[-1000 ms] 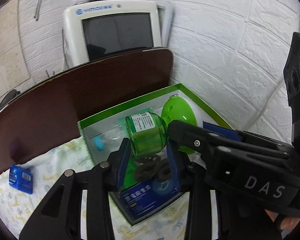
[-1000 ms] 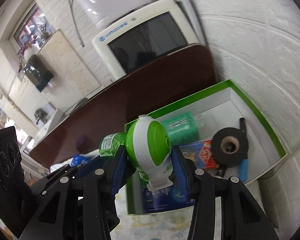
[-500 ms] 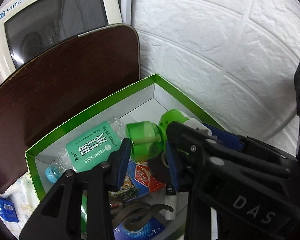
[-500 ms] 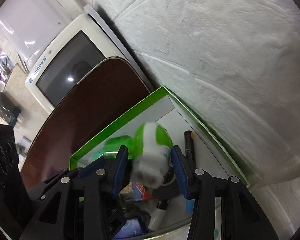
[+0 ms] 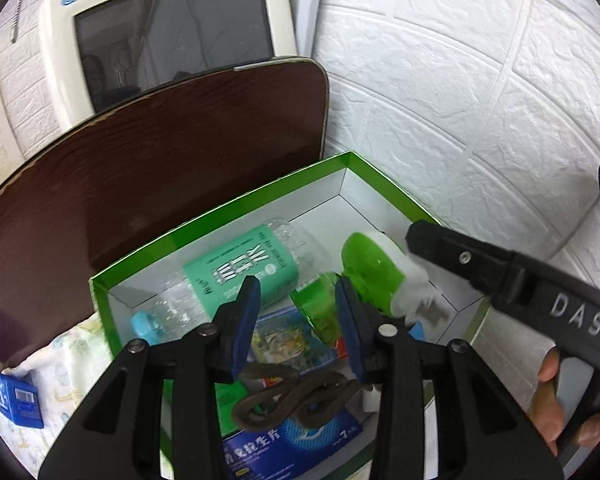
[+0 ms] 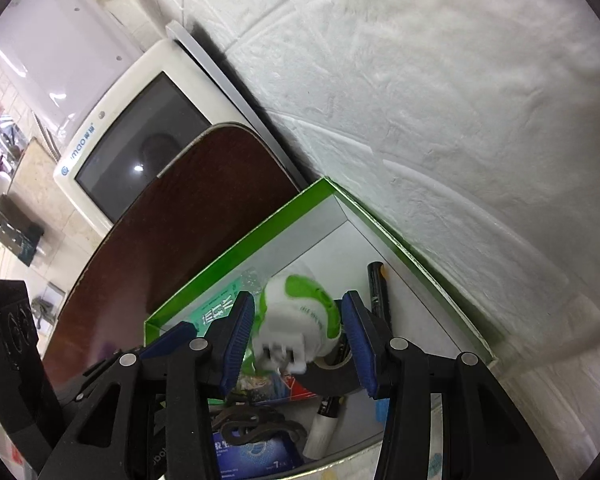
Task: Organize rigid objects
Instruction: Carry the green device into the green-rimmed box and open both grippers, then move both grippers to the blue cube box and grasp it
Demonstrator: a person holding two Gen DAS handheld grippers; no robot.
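A green and white plug-in device with a green bottle (image 5: pixel 364 276) lies loose inside the green-rimmed white box (image 5: pixel 220 216); it shows blurred in the right wrist view (image 6: pixel 296 320). My left gripper (image 5: pixel 296 320) is open above the box, its right pad next to the device's green bottle. My right gripper (image 6: pixel 298 340) is open, its pads on either side of the device and apart from it. The right gripper's body crosses the left wrist view (image 5: pixel 520 292).
The box holds a teal-labelled water bottle (image 5: pixel 236 272), a picture card pack (image 5: pixel 292 340), a dark hand grip (image 5: pixel 292 400), a blue box (image 5: pixel 292 448), a tape roll (image 6: pixel 332 376) and a black marker (image 6: pixel 378 288). A dark wood board (image 5: pixel 160 168), monitor and white brick wall stand behind. A blue packet (image 5: pixel 18 398) lies on the cloth.
Both grippers carried the green device over the box, then opened. The device has dropped free into the box. The left gripper has drawn back a little.
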